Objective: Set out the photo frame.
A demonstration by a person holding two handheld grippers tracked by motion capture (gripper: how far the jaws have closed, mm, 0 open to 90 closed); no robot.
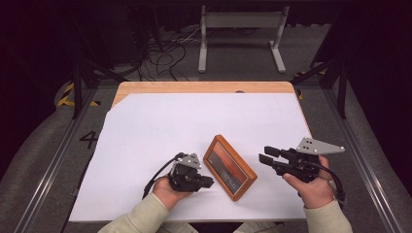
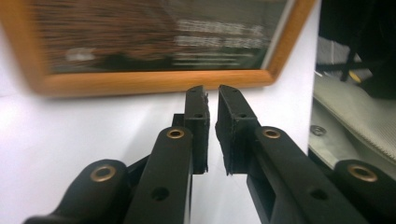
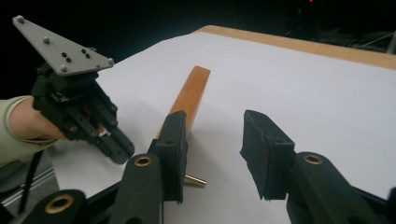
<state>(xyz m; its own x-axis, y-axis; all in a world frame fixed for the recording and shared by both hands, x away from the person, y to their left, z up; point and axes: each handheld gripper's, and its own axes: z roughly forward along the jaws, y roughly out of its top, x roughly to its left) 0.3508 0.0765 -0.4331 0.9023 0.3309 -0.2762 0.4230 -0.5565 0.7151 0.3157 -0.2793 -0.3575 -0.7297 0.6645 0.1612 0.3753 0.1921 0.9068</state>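
**Framed picture flat on white sheet, grippers on either side**

Only container-like item is the wooden picture frame (image 1: 230, 167) — it holds a dark reddish print with pale lettering, lies flat on the white sheet (image 1: 160, 121), set diagonally, near the sheet's front edge. Frame sits between the two grippers, touching neither.

Left gripper (image 1: 206, 181) is just beside the frame's lower-left long edge, jaws pointing at it. In the left gripper view the jaws stand barely parted, a narrow slit, nothing in it; frame edge (image 2: 154, 81) is just past the tips.

Right gripper (image 1: 266, 154) hovers off the frame's right side, clear gap to it. Jaws moderately open, empty — the right gripper view shows bare sheet between the pads, the frame (image 3: 189, 95) seen edge-on beyond the left pad.

Open room: the sheet's far and left parts are bare. Wooden table edge (image 1: 204, 87) shows beyond the sheet.
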